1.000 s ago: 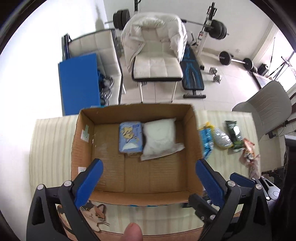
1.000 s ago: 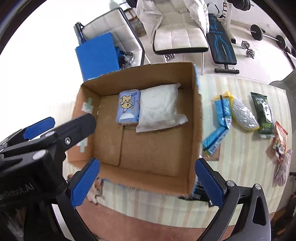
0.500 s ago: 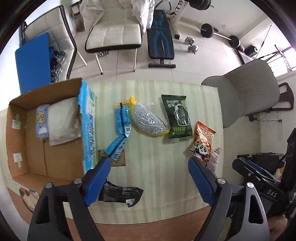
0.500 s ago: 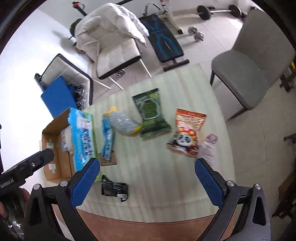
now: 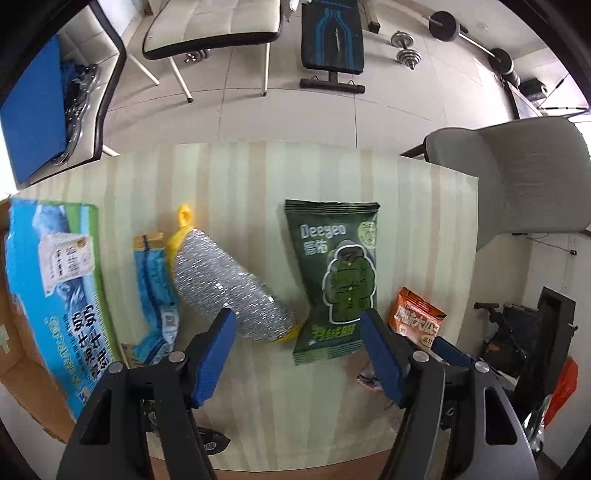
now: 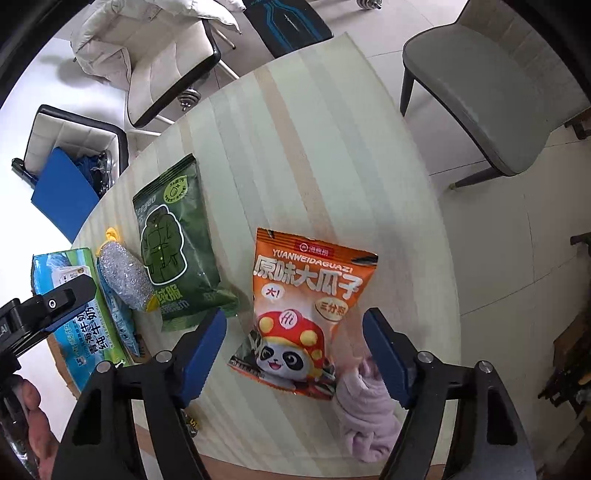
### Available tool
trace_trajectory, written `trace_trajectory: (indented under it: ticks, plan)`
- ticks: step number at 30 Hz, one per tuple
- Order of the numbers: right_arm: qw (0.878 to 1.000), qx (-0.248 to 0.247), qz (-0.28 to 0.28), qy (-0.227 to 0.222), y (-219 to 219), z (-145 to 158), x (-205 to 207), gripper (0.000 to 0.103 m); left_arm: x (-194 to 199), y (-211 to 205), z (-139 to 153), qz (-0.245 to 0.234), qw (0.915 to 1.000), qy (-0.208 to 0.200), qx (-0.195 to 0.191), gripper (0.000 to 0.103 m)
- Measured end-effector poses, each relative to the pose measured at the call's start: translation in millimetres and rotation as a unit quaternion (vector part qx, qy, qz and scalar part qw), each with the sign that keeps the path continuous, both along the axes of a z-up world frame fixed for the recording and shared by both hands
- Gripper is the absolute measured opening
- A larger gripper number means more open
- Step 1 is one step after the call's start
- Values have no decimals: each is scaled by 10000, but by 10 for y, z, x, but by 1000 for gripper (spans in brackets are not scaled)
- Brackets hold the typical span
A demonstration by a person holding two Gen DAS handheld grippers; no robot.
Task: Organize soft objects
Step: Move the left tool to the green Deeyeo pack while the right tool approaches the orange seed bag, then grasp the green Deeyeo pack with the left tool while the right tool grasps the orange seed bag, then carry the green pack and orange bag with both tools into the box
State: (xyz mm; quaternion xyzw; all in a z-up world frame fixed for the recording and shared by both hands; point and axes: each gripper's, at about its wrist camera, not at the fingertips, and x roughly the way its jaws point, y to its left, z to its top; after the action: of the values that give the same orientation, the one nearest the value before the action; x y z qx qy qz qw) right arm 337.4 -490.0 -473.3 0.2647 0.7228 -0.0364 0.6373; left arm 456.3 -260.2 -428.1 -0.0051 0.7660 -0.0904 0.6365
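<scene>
My left gripper is open and empty above the striped table, over the lower ends of a silver scrubber with yellow ends and a green packet. A blue sock-like pack lies left of the scrubber. My right gripper is open and empty, straddling an orange panda snack bag. A lilac folded cloth lies under the bag's right corner. The green packet and scrubber also show in the right wrist view.
The cardboard box's blue printed side stands at the left table end. A black wrapper lies near the front edge. A grey chair stands at the right end, white chairs and gym weights beyond the table.
Both grippers swung right from over the open box to the loose packets, then dropped closer to the table. Both stayed open and empty.
</scene>
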Motion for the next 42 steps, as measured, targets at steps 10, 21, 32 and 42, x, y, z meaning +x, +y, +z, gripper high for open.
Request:
trace_trajectory:
  ticks: [10, 21, 32, 42]
  plan:
    - [9998, -91, 87, 147, 92, -242, 58, 63, 117, -586, -334, -582, 9973, 450, 59, 68]
    - [9993, -220, 218, 216, 193, -227, 105, 66, 32, -784, -694, -1148, 9882, 406, 927, 48]
    - [9877, -878, 1284, 170, 645, -194, -73, 60, -632, -268, -619, -1090, 9879, 127, 1094, 39]
    - [9722, -1436, 1839, 217, 1054, -205, -183, 64, -737, -117, -641, -1057, 9898, -9, 957, 40]
